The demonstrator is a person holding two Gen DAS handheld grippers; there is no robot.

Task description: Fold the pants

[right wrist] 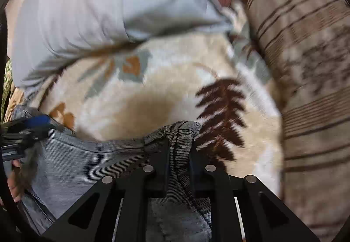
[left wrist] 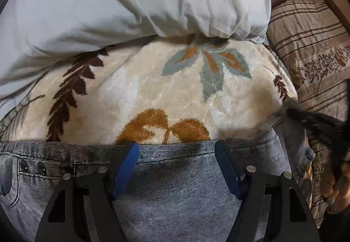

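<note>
Jeans lie below the pillow: right gripper pinches a bunched corner, left gripper spread wide over the waistband. Left must clamp before folding.

— Where do the pants lie?
— On the blanket, at its near edge, waistband running left to right.
— And behind the blanket?
— A pillow rests on its far part.
— To the right?
— A quilt lies just beside the blanket.
— The grippers?
— The left gripper sits over the waistband, jaws spread to either side. The right gripper stands at the pants' right end, a bunch of fabric between its jaws.
</note>
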